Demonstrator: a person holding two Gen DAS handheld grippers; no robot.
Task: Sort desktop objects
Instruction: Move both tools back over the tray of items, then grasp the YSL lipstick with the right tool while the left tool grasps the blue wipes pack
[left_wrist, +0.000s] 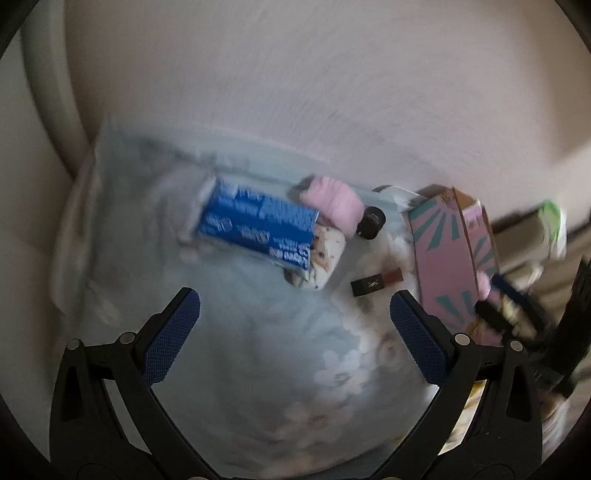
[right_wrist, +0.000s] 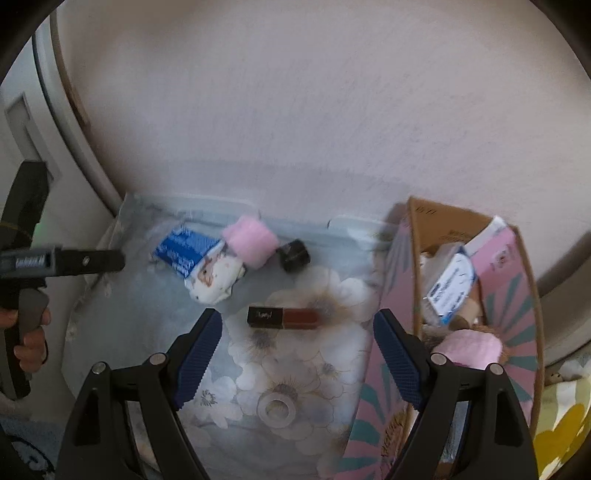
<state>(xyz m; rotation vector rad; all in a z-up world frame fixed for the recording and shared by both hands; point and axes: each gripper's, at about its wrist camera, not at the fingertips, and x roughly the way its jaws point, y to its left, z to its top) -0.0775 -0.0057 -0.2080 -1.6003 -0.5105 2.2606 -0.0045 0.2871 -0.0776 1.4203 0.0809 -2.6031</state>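
My right gripper (right_wrist: 297, 317) hangs open over a flowered cloth (right_wrist: 325, 373). A black and brown lipstick (right_wrist: 282, 317) lies just ahead between its fingertips, untouched. Further back lie a blue packet (right_wrist: 184, 251), a white patterned pouch (right_wrist: 216, 280), a pink fluffy roll (right_wrist: 249, 240) and a small black jar (right_wrist: 293, 254). At the right stands a pink cardboard box (right_wrist: 413, 258) with several things inside. My left gripper (left_wrist: 295, 299) is open and empty above the cloth (left_wrist: 258, 350), short of the blue packet (left_wrist: 255, 225), pink roll (left_wrist: 332, 205), jar (left_wrist: 371, 221), lipstick (left_wrist: 376, 282) and box (left_wrist: 443, 254).
A pale wall (right_wrist: 295, 110) rises right behind the cloth. A clear tape ring (right_wrist: 277, 406) lies near the front. The left gripper (right_wrist: 118, 260) and the hand (right_wrist: 29, 332) holding it show at the left edge. Yellow patterned fabric (right_wrist: 565, 417) lies beyond the box.
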